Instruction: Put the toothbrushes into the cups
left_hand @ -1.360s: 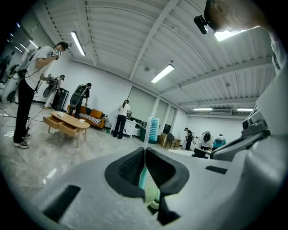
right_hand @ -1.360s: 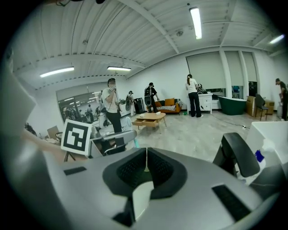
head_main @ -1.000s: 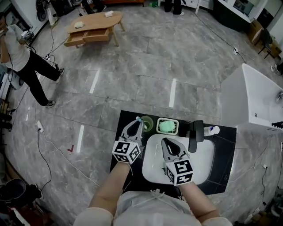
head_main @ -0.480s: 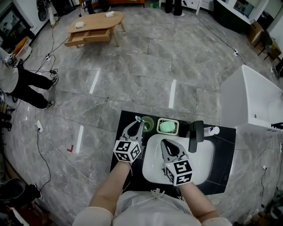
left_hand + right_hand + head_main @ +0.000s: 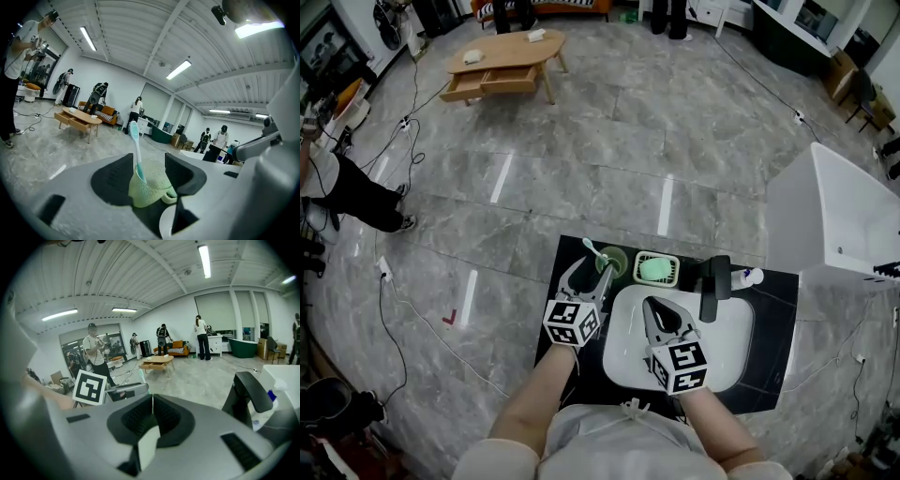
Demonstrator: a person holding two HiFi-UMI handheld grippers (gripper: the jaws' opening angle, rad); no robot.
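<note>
Two claws are over a black surface (image 5: 773,328) with a white sink (image 5: 727,342) set in it.

The left claw (image 5: 589,270) is at the back left corner of the sink. Its jaws are opening. In the left gripper view a green cup (image 5: 150,187) sits low between the two jaws, but the pads do not press on it. A toothbrush (image 5: 136,150) stands in the cup. Its handle goes down inside, and its pale blue-green brush end sticks up and leans to the left. This claw has hold of nothing.

The right claw (image 5: 661,314) is over the sink. Its jaws are closed tight together, with nothing between them.

Just to the right of the cup is a green soap dish (image 5: 656,269) with green soap in it. Next comes a black tap (image 5: 713,286), and beside that a small white bottle (image 5: 748,277) with a blue top.

Far behind, a wooden table (image 5: 502,66) stands on the grey floor (image 5: 609,150).
</note>
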